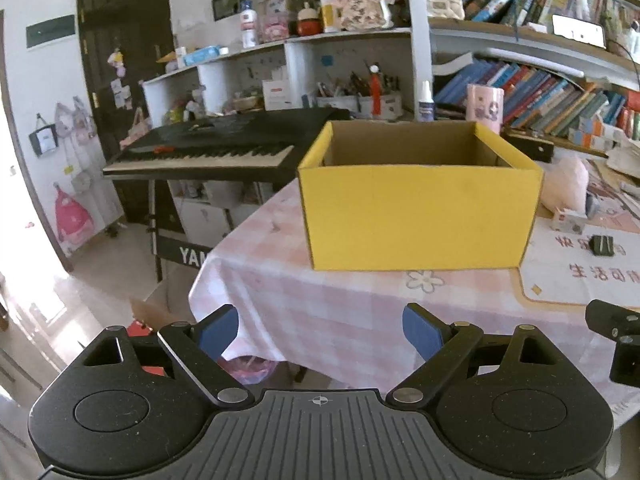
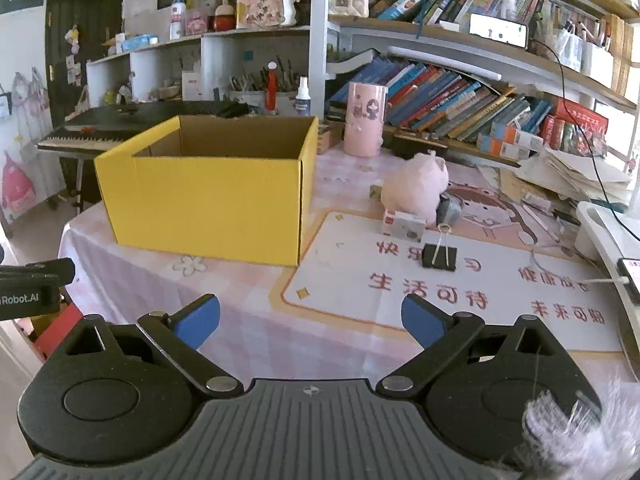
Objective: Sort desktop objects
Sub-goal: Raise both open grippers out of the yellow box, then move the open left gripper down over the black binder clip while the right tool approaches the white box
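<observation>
Both of my grippers hung open and empty: the left gripper (image 1: 320,330) faced the yellow box (image 1: 416,216), the right gripper (image 2: 311,320) sat nearer the loose items. Right of the box lay the binder clip (image 2: 439,255), its wire handles pointing away from me, so I judged it the right one's pick.

Yellow box (image 2: 204,204), pink-checked tablecloth (image 2: 248,316)
</observation>
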`<state>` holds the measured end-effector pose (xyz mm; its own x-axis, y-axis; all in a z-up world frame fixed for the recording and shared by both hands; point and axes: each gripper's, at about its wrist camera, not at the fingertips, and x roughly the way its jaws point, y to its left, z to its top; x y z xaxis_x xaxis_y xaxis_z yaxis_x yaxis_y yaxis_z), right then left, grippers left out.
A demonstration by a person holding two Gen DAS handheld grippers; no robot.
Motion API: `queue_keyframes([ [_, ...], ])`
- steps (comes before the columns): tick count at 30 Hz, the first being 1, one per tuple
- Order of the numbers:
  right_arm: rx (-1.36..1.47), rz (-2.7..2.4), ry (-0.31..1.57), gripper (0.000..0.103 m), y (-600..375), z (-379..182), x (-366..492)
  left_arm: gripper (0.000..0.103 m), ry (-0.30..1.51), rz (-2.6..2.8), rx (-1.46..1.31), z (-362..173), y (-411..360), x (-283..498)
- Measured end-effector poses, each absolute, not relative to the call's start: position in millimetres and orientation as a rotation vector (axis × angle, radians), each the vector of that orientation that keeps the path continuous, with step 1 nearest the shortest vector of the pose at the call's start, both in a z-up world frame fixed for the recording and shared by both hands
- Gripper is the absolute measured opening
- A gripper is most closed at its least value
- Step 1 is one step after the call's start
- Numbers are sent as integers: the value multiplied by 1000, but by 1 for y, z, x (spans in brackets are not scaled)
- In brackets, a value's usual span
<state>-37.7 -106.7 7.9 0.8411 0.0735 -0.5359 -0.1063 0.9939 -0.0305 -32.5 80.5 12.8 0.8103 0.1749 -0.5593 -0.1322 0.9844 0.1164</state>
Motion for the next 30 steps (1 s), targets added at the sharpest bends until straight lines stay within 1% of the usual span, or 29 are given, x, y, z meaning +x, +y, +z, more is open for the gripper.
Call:
queue_keyframes([
  [7, -45, 77, 575, 98, -113, 6, -52, 94, 618, 103, 78, 10, 72, -37],
  [9, -36, 64, 590, 95, -117, 5, -53, 94, 618, 85, 81, 10, 69, -37],
  [14, -21, 17, 613, 94, -125, 3, -54, 94, 619, 60, 84, 9, 64, -36],
  [23, -37, -2, 629, 94, -133, -1, -52, 94, 632, 27, 86, 5, 51, -24],
  [30, -49, -25, 641, 94, -152, -2, -39, 94, 644, -19, 97, 3, 24, -7],
])
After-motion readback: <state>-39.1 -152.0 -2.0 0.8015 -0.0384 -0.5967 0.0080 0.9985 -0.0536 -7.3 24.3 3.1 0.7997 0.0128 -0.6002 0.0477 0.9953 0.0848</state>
